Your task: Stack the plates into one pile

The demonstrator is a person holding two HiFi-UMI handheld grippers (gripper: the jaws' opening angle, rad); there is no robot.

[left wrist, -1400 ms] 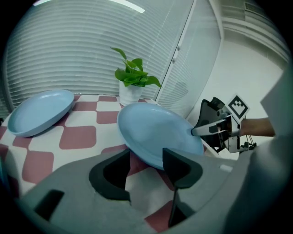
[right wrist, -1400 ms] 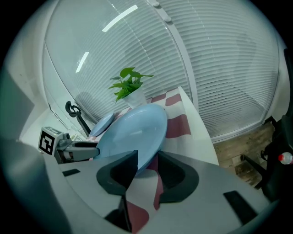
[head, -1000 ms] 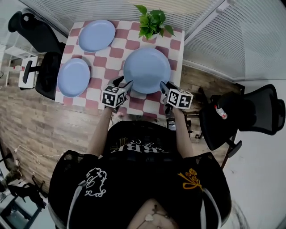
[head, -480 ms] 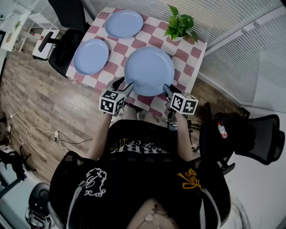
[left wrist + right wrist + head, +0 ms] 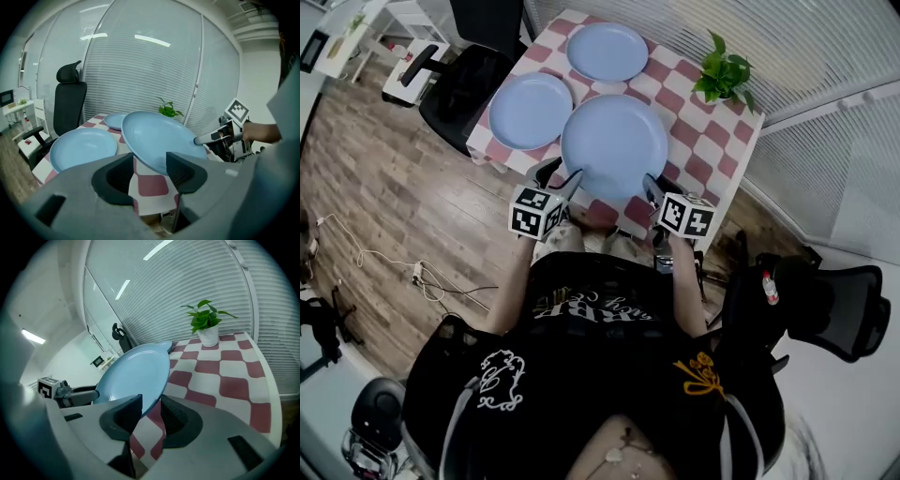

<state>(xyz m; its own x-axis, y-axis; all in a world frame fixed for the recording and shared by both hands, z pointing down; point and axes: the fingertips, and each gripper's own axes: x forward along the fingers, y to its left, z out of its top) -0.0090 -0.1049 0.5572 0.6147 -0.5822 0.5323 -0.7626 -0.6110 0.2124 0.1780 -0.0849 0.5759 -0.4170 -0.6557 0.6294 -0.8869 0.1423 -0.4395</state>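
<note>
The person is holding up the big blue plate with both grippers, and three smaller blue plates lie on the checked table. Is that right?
Not quite: only two smaller plates lie on the checked table, the nearer plate and the farther plate, as the head view shows. The left gripper and right gripper do both hold the big blue plate.

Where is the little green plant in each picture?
Head view: the plant is at the upper right, on a corner of the table.
Left gripper view: plant in the middle, just behind the big blue plate.
Right gripper view: plant at the upper right, on the checked cloth.
Shared landmark: the big blue plate.
</note>
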